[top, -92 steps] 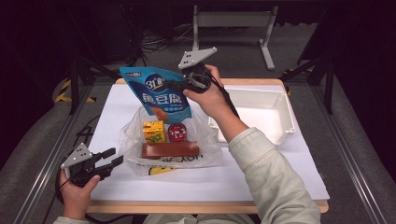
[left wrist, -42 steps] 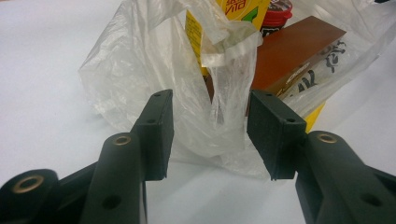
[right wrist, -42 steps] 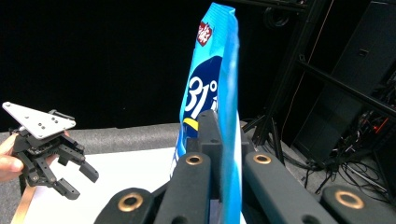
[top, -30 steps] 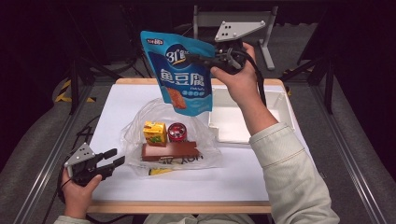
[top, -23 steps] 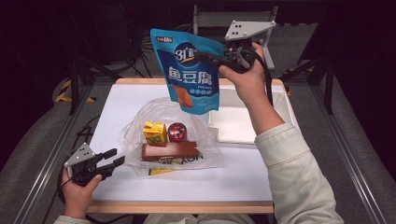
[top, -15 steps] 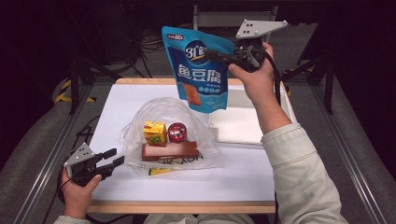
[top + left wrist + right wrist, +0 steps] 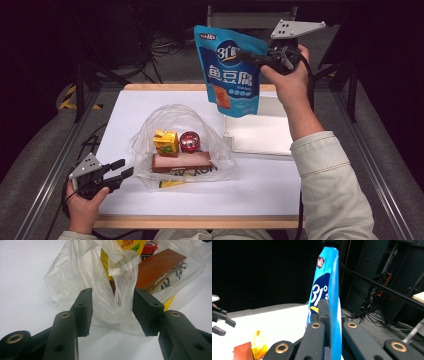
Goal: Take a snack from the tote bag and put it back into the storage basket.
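Lab: dark equipment racks (image 7: 372,270), cables (image 7: 170,47)

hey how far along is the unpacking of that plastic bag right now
Partly done. The blue snack pouch is out, held in the air by the right gripper above the white tray. Not yet set down. Left in the plastic bag: a yellow juice box, a red-lidded cup and a brown box. The left gripper waits open beside the bag.

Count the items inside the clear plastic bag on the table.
3 visible: a yellow juice carton at back left, a red-lidded cup beside it, and a brown box lying in front. A yellow edge beneath may be another.
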A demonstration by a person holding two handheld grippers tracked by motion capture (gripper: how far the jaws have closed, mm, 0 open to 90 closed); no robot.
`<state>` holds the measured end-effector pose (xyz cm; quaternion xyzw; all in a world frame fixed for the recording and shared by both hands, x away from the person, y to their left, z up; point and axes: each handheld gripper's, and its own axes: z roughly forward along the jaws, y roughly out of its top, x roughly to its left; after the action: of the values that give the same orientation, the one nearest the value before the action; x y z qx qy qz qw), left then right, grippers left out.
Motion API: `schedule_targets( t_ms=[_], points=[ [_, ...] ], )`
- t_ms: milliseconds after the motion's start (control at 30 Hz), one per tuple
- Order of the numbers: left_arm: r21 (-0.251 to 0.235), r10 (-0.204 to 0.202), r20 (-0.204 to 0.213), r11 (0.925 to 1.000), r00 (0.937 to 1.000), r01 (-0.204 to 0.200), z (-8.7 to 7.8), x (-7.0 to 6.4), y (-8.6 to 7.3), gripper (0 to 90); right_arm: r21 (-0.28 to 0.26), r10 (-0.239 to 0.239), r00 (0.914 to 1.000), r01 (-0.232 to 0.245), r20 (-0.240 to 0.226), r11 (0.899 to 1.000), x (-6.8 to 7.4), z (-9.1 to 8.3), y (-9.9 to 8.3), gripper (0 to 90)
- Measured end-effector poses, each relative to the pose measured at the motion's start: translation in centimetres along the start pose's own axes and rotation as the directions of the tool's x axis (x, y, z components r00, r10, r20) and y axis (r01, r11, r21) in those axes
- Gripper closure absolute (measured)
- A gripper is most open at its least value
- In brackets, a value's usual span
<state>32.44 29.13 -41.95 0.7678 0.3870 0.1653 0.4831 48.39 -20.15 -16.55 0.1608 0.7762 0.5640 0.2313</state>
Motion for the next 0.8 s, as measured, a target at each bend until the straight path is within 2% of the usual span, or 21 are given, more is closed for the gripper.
schedule_targets(
  t_ms=[533,800],
  points=[
    [-0.003,-0.002,-0.001,1.0,1.0,0.002,0.0,0.0,0.0,51.3,0.026,0.032,0.9984,-0.033,0.046,0.999,-1.9,-1.2,-1.3,90.0],
    [-0.003,-0.003,-0.001,1.0,1.0,0.003,0.0,0.0,0.0,51.3,0.037,0.033,0.9976,-0.036,0.06,0.999,-2.4,-1.5,-1.9,90.0]
  ],
)
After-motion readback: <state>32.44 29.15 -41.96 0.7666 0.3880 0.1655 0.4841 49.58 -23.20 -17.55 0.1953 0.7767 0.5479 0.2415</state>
